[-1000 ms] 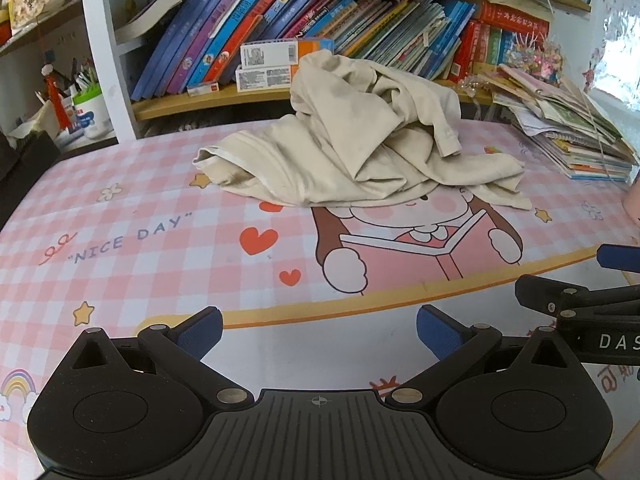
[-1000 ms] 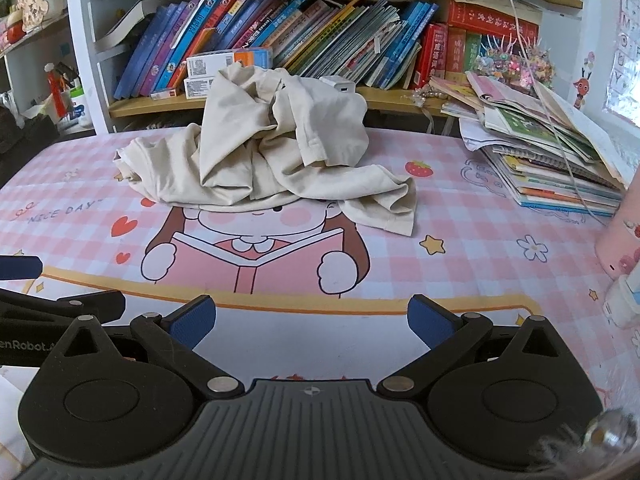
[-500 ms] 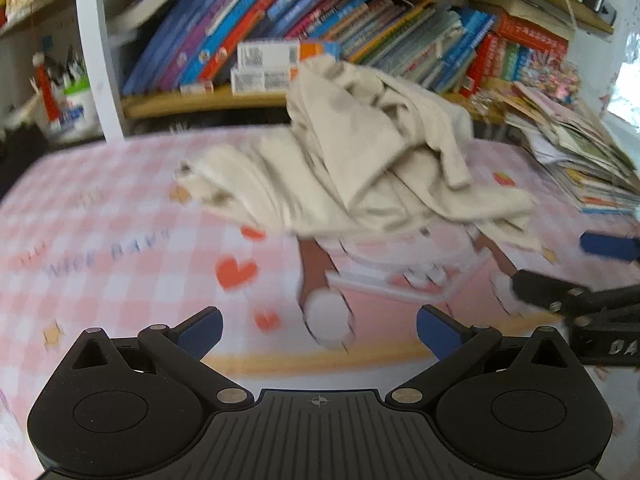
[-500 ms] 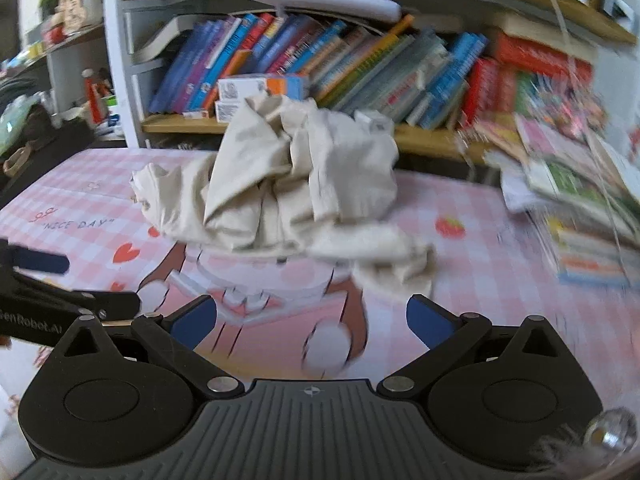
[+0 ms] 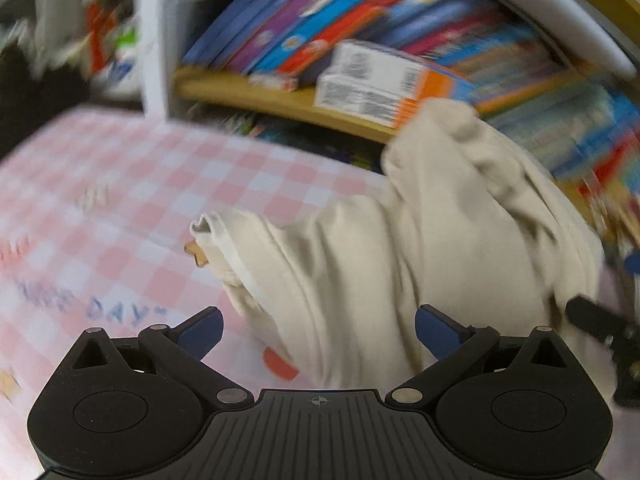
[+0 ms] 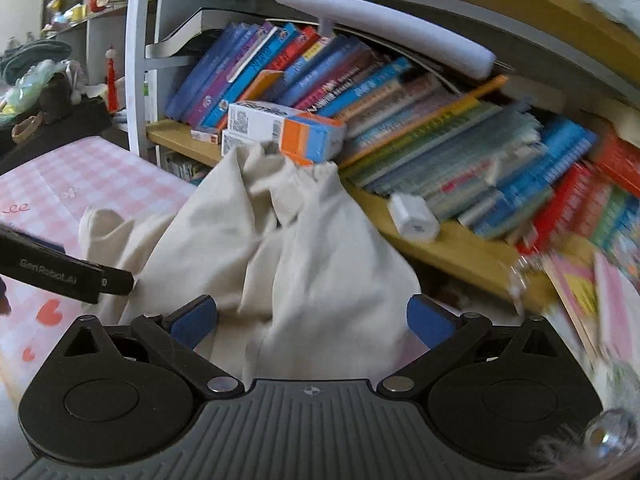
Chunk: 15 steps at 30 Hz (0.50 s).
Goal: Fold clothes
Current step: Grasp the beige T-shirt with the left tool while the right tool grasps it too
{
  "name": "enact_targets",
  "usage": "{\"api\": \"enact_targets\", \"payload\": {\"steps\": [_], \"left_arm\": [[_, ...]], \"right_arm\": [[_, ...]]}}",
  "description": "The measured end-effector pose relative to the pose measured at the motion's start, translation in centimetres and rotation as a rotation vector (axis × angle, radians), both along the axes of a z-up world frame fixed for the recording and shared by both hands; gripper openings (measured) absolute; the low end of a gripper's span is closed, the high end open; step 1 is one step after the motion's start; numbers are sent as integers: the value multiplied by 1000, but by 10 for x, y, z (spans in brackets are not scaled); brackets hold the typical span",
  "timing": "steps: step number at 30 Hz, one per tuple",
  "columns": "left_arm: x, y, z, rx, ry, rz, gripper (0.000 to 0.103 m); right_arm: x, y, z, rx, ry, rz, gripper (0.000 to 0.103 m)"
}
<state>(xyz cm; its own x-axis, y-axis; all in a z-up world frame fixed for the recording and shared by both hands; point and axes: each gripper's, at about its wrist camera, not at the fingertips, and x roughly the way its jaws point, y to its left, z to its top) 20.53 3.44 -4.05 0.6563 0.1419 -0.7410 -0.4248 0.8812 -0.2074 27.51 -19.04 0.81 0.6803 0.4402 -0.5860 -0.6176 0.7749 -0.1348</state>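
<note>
Checked tablecloth (image 5: 120,184) | one cream garment (image 5: 420,248) | two tongs (image 5: 316,330) (image 6: 310,320) open

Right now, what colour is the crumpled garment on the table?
Plain cream, no pattern; the garment shows best in the right wrist view.

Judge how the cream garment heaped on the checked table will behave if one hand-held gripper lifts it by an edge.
The cream garment is crumpled in soft folds, so it will probably sag and unfurl rather than hold its shape. Bunched layers suggest trailing parts may drag across the checked table. It looks thin, so likely light.
</note>
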Motion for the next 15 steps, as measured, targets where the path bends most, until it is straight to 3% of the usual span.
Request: {"api": "enact_targets", "payload": {"steps": [1,2,3,4,5,6,7,9,12,15], "left_arm": [[4,4,-3,-38,-1,41,100],[4,10,-6,-92,-20,87,99],[4,14,-8,-129,-19,114,97],[3,19,-11,-165,-16,139,88],[2,24,-13,-201,-13,164,81],[1,26,-14,-205,-10,165,65],[-1,28,-14,-206,-6,164,36],[-6,38,-14,-270,-8,138,20],[-31,52,-3,-315,-48,150,11],[-62,79,11,-329,-79,203,9]], "right_arm": [[8,5,-1,-9,-2,5,97],[15,10,-4,-26,-3,-10,84],[20,11,-6,-38,2,-27,58],[23,9,-9,-20,36,-45,44],[25,7,-12,1,72,-63,24],[28,4,-15,21,109,-81,15],[20,0,-18,36,127,-83,13],[3,-9,-23,63,159,-85,10],[-38,-21,-24,107,237,-31,9],[-92,-28,-20,160,374,91,9]]}}
